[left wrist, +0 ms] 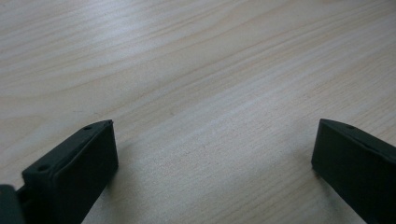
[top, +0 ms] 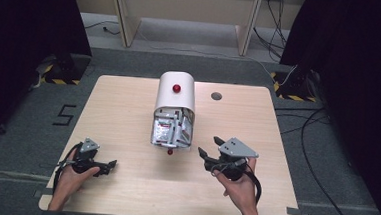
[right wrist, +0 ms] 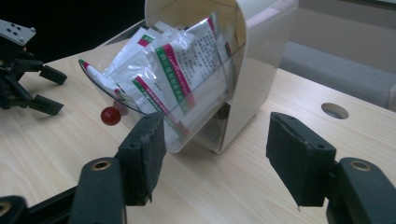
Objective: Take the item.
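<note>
Could tip or slide the white bin (top: 175,99) if the right gripper (top: 210,147) catches the clear tilted drawer (right wrist: 154,126) or its red knob (right wrist: 110,115) off-centre; could spill the sachets (right wrist: 173,74) stacked inside. Stands at table centre, drawer hanging open toward six o'clock. Right gripper at four o'clock of the bin, jaws partly apart, holding nothing. Left gripper (top: 106,166) at eight o'clock, jaws wide, empty, just above the bare table (left wrist: 196,70).

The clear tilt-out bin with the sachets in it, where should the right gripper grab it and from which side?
Probably by the red knob on the front of the clear bin: it stands proud of the smooth curved wall, which offers no edge. Bring the right gripper, jaws open and empty, in from the table's near side, pads either side of the knob.
</note>
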Tool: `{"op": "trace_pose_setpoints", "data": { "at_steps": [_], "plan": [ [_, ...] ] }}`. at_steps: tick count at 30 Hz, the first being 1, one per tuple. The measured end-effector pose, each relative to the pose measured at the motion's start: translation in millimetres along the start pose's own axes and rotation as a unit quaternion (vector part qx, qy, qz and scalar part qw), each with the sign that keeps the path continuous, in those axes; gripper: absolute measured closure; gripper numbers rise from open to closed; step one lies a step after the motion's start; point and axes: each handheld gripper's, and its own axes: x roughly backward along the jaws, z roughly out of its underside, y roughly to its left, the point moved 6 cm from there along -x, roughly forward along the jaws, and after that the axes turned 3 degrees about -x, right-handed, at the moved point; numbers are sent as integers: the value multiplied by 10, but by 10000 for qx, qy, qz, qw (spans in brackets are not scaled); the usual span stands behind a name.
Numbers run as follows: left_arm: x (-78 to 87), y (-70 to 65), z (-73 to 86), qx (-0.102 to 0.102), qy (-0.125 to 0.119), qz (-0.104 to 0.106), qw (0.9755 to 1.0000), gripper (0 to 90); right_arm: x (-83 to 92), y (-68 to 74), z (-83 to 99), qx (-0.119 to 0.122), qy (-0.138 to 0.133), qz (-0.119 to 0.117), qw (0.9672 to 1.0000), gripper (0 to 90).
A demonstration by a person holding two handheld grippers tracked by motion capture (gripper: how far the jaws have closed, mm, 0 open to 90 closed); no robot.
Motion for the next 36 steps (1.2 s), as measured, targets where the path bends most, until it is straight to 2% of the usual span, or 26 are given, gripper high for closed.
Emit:
{"op": "trace_pose_setpoints", "data": {
  "at_steps": [7, 23, 36],
  "plan": [
    [1, 0, 0, 2, 0, 2, 10000, 0, -47, 105, -77, 82, -24, -129, 9999, 402],
    [-1, -2, -1, 14, -12, 1, 10000, 0, -151, 233, -217, 244, -113, -268, 9993, 432],
    [-1, -2, -1, 12, -10, 0, 10000, 0, -299, 313, -307, 333, -40, -261, 9991, 441]
  ]
}}
